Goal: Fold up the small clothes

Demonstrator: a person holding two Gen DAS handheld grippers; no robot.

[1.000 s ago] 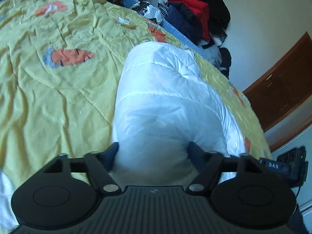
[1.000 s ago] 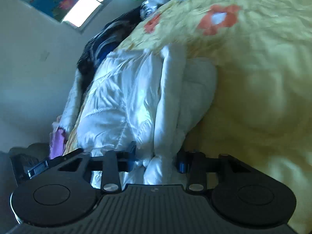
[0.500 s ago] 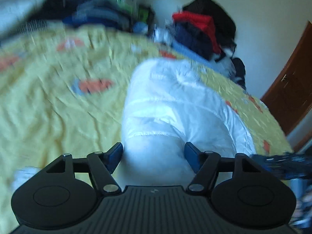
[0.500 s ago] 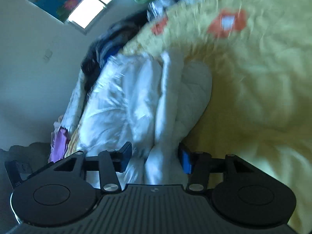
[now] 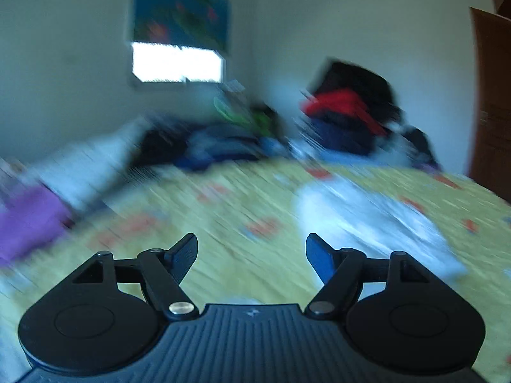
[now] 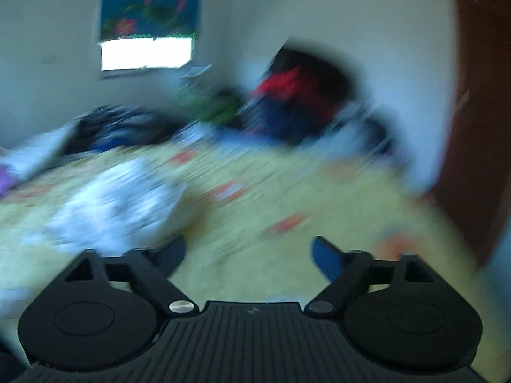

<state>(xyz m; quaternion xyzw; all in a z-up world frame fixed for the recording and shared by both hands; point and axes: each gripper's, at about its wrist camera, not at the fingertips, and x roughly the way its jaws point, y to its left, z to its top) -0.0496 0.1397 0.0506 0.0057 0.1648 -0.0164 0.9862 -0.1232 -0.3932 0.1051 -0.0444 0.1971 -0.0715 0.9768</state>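
Both views are blurred by motion. A white padded jacket lies folded on the yellow bedspread, ahead and to the right of my left gripper, which is open and empty above the bed. In the right wrist view the jacket lies ahead and to the left of my right gripper, which is also open and empty. Neither gripper touches the jacket.
Piles of dark, blue and red clothes line the far edge of the bed by the wall. A purple garment lies at the left. A window is in the far wall and a brown door at the right.
Both grippers have let go of the white jacket, opened wide and pulled back and up. The views now look level across the bed toward the wall.
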